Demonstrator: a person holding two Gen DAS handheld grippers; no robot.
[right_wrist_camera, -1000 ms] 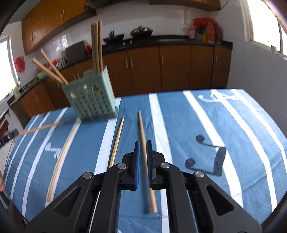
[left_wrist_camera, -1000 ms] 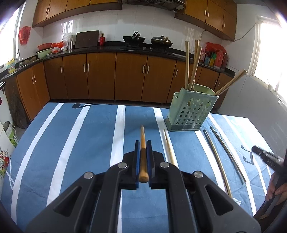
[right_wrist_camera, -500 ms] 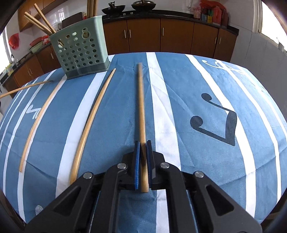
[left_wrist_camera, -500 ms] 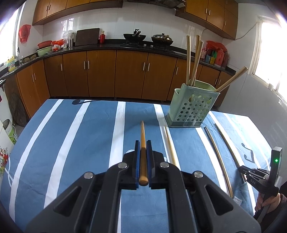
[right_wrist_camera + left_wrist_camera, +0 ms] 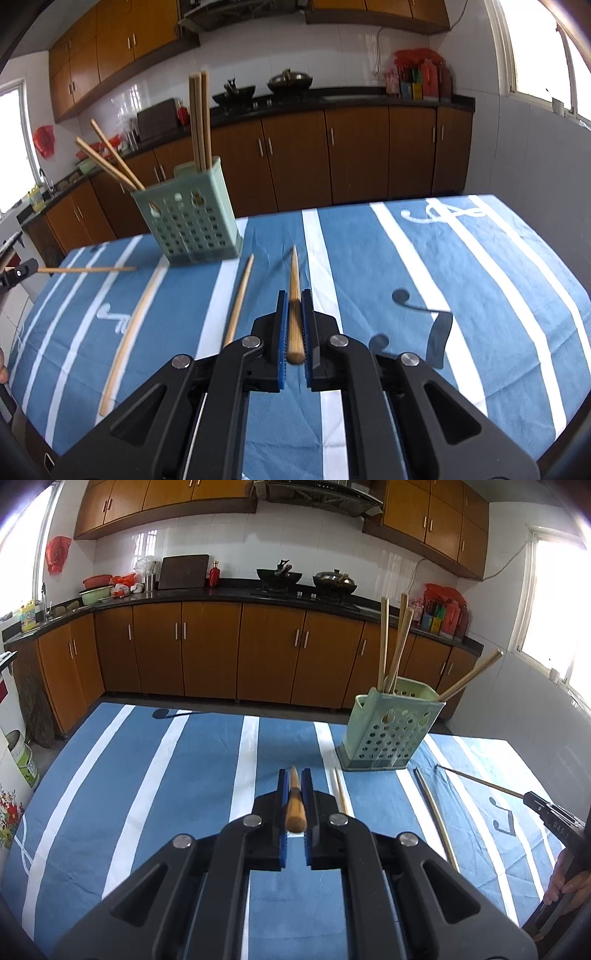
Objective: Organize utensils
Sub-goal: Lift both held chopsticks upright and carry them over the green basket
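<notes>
A green perforated utensil holder [image 5: 391, 731] stands on the blue striped tablecloth with several wooden chopsticks upright in it; it also shows in the right wrist view [image 5: 188, 221]. My left gripper [image 5: 294, 775] is shut on a wooden chopstick [image 5: 294, 805], held above the cloth left of the holder. My right gripper [image 5: 294, 297] is shut on another wooden chopstick [image 5: 294, 295], lifted off the cloth right of the holder. The right gripper with its chopstick also shows at the right edge of the left wrist view [image 5: 546, 808].
Loose chopsticks lie on the cloth: one by the holder's left corner [image 5: 340, 790], a long one to its right [image 5: 436, 812], and two in the right wrist view [image 5: 238, 302] [image 5: 133, 332]. Kitchen cabinets [image 5: 221, 657] stand beyond the table's far edge.
My right gripper closed on the chopstick that lay on the cloth and lifted it up. My left gripper kept its chopstick and rose a little.
</notes>
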